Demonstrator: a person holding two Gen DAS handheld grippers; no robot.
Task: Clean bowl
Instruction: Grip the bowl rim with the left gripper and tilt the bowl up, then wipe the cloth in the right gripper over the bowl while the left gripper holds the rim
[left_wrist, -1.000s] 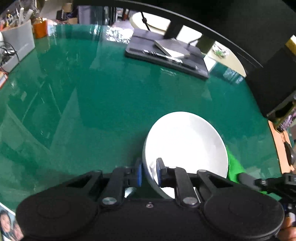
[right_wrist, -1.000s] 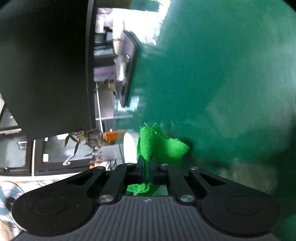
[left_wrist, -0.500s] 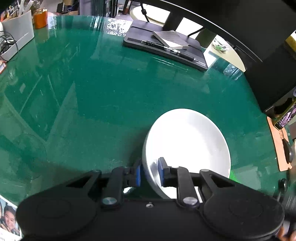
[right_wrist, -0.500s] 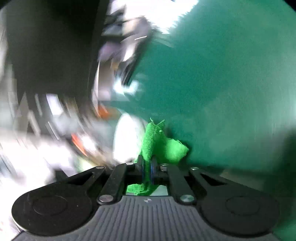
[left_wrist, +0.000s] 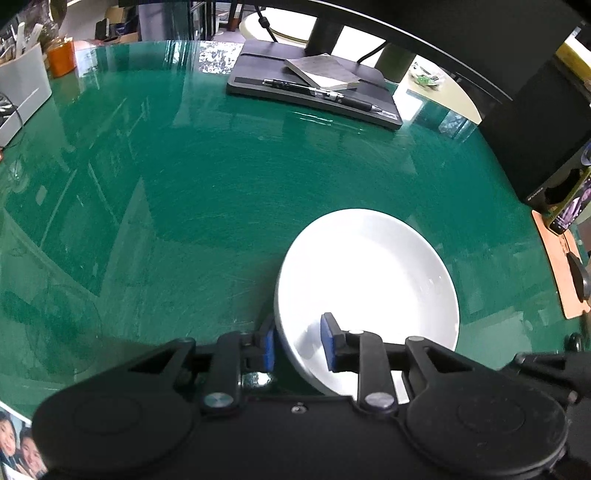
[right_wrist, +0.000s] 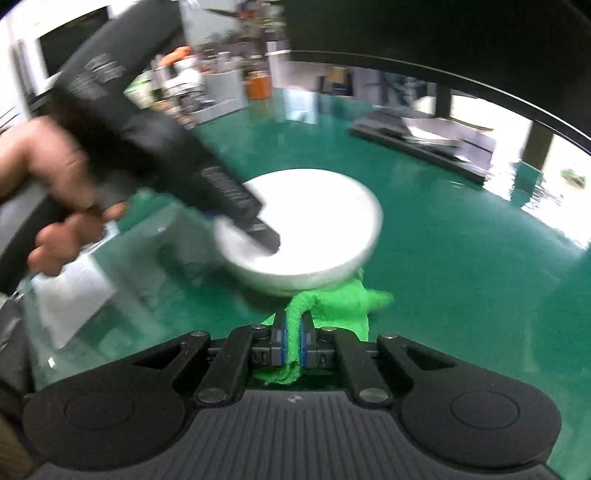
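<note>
The left tongs (left_wrist: 297, 341) have just been opening: their blue pads, which a second ago were pinching the near rim of the white bowl (left_wrist: 369, 280), are now standing apart with the rim still passing between them. The outer pad is sitting just beside the outside wall and the inner pad (left_wrist: 328, 341) is hanging clear over the inside, so the bowl is being let go rather than held. The bowl itself is resting upright on the green glass-topped counter (left_wrist: 184, 184), and it is looking bare white inside, with no visible dirt, though glare is hiding much of its floor.

The right tongs (right_wrist: 292, 341) are staying closed on the bright green cloth (right_wrist: 343, 306), which is bunching out ahead of them. Half a second ago their camera was swinging across the room; now it is facing the bowl, with the cloth lying just beside the bowl's near wall, whether touching it I cannot tell. In that view a person's hand (right_wrist: 48, 177) is gripping the handle of the left tongs over the bowl's left side.

My judgement is that the wiping is finishing and the release is closing the task out, although another pass with the cloth is still possible.

Counting: one bowl, one cloth, two tongs, one hand in view. Beyond the bowl, one dark tray (left_wrist: 314, 88) is carrying one pen (left_wrist: 321, 94) and one grey notebook (left_wrist: 321, 70).
</note>
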